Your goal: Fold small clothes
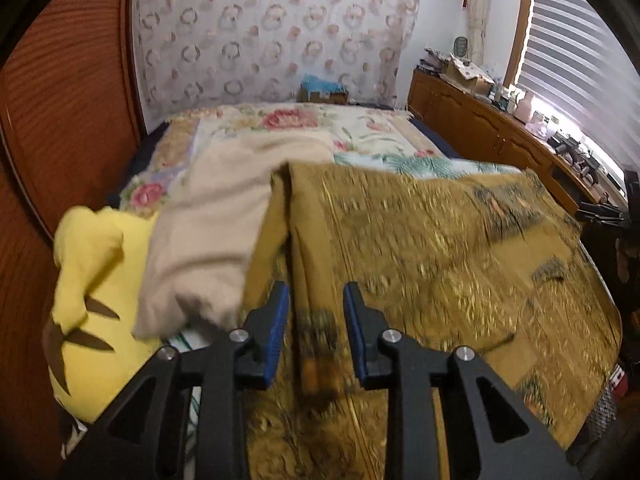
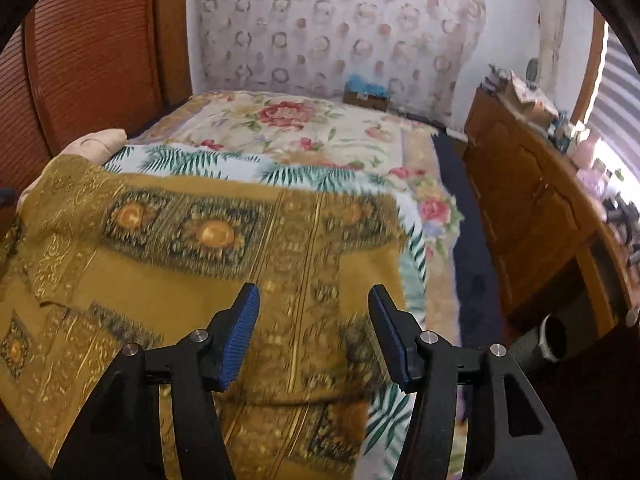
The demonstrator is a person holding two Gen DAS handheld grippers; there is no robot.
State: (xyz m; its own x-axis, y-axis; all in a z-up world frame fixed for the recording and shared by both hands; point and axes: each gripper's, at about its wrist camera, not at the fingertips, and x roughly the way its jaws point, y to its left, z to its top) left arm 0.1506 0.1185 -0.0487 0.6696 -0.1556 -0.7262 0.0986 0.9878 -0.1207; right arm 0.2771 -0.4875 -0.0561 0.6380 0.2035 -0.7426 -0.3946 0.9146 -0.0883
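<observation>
An ochre garment (image 1: 440,260) with gold and dark ornament lies spread over the near end of the bed, with a raised fold running from its far edge toward me. My left gripper (image 1: 317,292) hovers low over that fold, jaws apart, the crease lying in the gap without the blue pads (image 1: 276,328) pressing on it. In the right wrist view the same garment (image 2: 200,264) fills the lower left. My right gripper (image 2: 314,292) stands open wider just above its right part, nothing pinched. A beige cloth (image 1: 216,232) overlaps the garment's left edge.
A yellow item with brown marks (image 1: 96,280) lies left of the beige cloth. The bed carries a floral cover (image 2: 288,128) and a palm-leaf sheet (image 2: 240,164). A wooden dresser (image 2: 520,184) with clutter stands at right, a louvered wooden door (image 1: 60,120) at left.
</observation>
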